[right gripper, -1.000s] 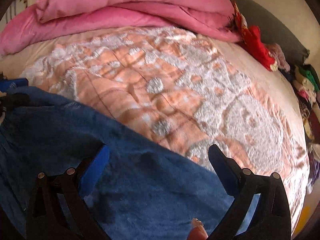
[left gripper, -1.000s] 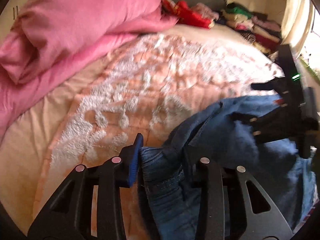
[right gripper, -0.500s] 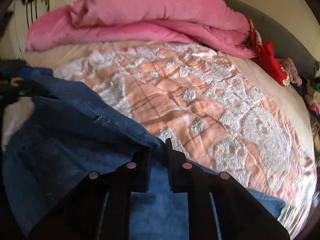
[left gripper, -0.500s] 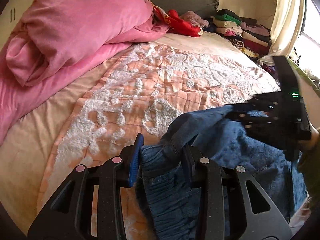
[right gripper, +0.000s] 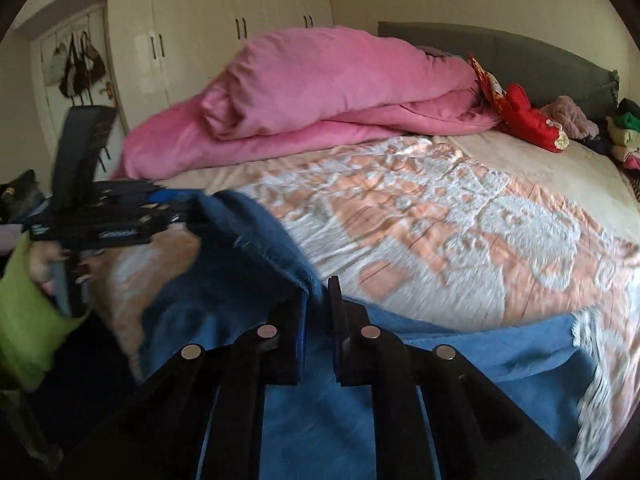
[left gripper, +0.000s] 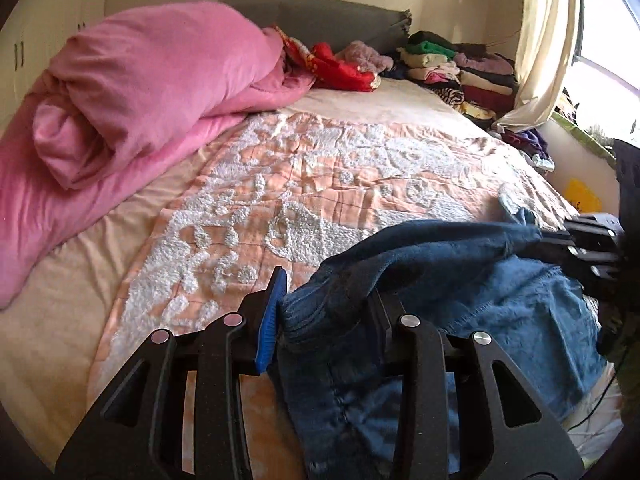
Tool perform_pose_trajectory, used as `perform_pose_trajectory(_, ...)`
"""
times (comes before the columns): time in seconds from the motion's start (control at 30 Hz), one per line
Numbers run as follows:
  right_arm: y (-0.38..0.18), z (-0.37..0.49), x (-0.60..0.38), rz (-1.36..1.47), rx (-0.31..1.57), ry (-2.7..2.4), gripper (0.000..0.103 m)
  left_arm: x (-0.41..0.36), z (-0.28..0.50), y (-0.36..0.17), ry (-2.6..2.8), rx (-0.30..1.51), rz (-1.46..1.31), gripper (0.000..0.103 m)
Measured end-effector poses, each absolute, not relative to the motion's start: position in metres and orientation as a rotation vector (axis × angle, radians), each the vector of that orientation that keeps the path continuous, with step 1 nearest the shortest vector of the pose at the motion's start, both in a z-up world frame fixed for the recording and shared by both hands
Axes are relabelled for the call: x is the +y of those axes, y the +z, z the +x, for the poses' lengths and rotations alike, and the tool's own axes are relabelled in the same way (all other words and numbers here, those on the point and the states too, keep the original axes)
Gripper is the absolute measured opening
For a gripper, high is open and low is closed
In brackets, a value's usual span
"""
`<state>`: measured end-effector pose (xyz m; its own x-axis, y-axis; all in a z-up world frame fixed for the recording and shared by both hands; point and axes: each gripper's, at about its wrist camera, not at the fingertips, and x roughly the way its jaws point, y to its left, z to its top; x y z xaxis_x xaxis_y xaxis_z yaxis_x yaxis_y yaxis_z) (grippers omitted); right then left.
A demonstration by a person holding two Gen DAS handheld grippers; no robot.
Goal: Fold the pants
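The blue denim pants (left gripper: 460,292) hang stretched between my two grippers above the near edge of the bed. My left gripper (left gripper: 324,304) is shut on a bunched thick edge of the pants. My right gripper (right gripper: 318,300) is shut on another edge of the pants (right gripper: 256,240); the rest of the pants drapes below it onto the bed. Each gripper shows in the other's view: the right gripper at the far right of the left wrist view (left gripper: 560,240), the left gripper at the left of the right wrist view (right gripper: 176,208).
The bed has a peach and white textured quilt (left gripper: 320,184). A rolled pink duvet (left gripper: 140,92) lies along its left side. Red cloth (left gripper: 340,68) and stacked folded clothes (left gripper: 452,68) sit by the grey headboard. A curtain (left gripper: 540,40) hangs at the right. Wardrobe doors (right gripper: 240,20) stand behind.
My right gripper has shut on the edge of the pants. Both grippers have lifted, raising the pants off the quilt, so more of the room shows.
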<state>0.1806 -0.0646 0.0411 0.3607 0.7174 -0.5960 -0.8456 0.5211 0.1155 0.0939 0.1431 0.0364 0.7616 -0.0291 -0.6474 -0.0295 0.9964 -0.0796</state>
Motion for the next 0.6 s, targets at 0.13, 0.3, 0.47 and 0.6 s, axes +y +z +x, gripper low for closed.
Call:
perform_pose_trajectory(0.13,0.039,0.141,-0.077,-0.202,0.660,1.049,0.008,0.134,0.072,0.037,-0.018,0.702,-0.058,0.029)
perform_pose_trajectory(0.3,0.025,0.096,-0.083,-0.238,0.694,1.071,0.008,0.125,0.048,0.027,-0.022,0.728,-0.040,0.032)
perform_pose_trajectory(0.47,0.004,0.060,-0.078,-0.311,0.741,1.094,0.008,0.125,0.027,0.010,-0.033,0.780,-0.054,0.033)
perform_pose_trajectory(0.6,-0.016,0.040,-0.069,-0.331,0.795,1.106,0.008,0.124,0.019,-0.006,-0.021,0.855,-0.046,0.034)
